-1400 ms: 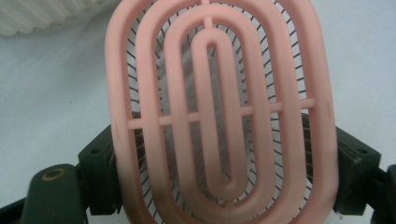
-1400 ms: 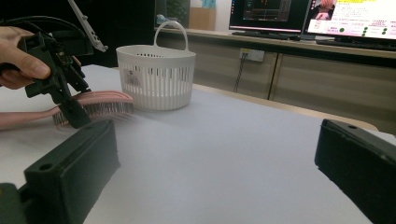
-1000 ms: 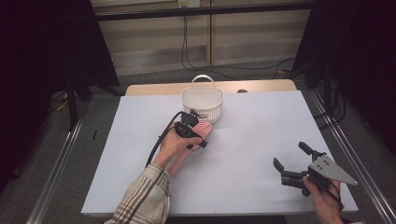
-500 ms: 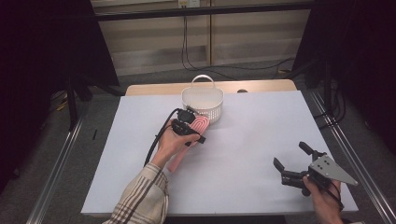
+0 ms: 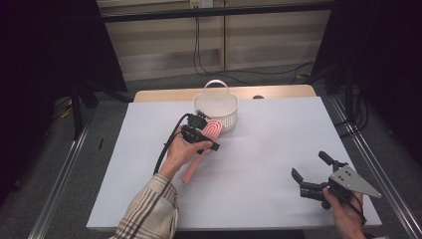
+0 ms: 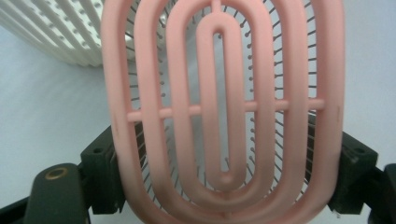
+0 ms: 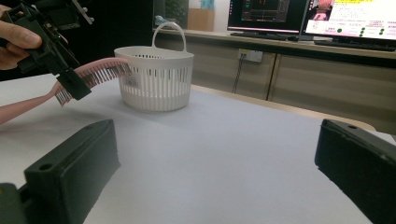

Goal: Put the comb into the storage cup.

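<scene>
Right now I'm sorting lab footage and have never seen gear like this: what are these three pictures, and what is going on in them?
A person sits at a white table with a two-jaw tool in each hand. The high view looks down from above. The other two pictures come from small cameras riding on the tools, looking out between their black jaws.

The left hand-held gripper is shut on the sides of a pink hairbrush at its oval head, and carries it close to a white basket at the far side. From the right gripper view the brush head reaches the basket's rim. The right hand-held gripper rests near the table's front right corner, jaws open and holding nothing.
</scene>
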### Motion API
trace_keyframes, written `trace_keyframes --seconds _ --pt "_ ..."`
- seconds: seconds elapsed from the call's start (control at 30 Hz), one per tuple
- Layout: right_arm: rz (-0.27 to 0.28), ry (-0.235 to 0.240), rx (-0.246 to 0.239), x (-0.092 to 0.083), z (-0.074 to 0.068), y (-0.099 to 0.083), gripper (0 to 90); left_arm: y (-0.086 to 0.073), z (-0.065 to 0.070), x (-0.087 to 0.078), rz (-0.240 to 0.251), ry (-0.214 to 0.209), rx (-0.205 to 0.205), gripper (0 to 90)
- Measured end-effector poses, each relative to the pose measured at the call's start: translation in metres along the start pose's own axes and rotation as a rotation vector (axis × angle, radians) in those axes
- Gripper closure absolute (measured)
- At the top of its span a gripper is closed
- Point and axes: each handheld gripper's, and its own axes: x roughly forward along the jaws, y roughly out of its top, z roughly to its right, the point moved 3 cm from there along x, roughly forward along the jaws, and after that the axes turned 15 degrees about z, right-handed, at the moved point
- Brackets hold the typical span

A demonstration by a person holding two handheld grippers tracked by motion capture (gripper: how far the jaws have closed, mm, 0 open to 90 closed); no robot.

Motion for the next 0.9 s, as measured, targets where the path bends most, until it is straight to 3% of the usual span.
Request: trace_keyframes --seconds 0.2,0.33,0.47,0.67,0.9 --pt "0.003 0.0 0.001 0.0 0.0 0.0 0.0 0.003 0.002 -0.005 0.041 0.001 -0.011 19.2" --pt "0.002 0.001 0.001 0.0 0.0 0.0 0.0 0.005 0.002 -0.009 0.04 -0.014 0.004 19.2" --pt "0.001 -0.001 0.001 0.0 0.0 0.0 0.0 0.007 0.002 -0.012 0.072 -0.003 -0.024 19.2" --pt "0.003 -0.001 0.001 0.0 0.0 0.0 0.0 0.009 0.002 -0.02 0.082 -0.017 -0.001 19.3" --pt "0.003 0.001 0.001 0.0 0.0 0.0 0.0 0.014 0.002 -0.03 0.137 0.007 -0.002 19.3"
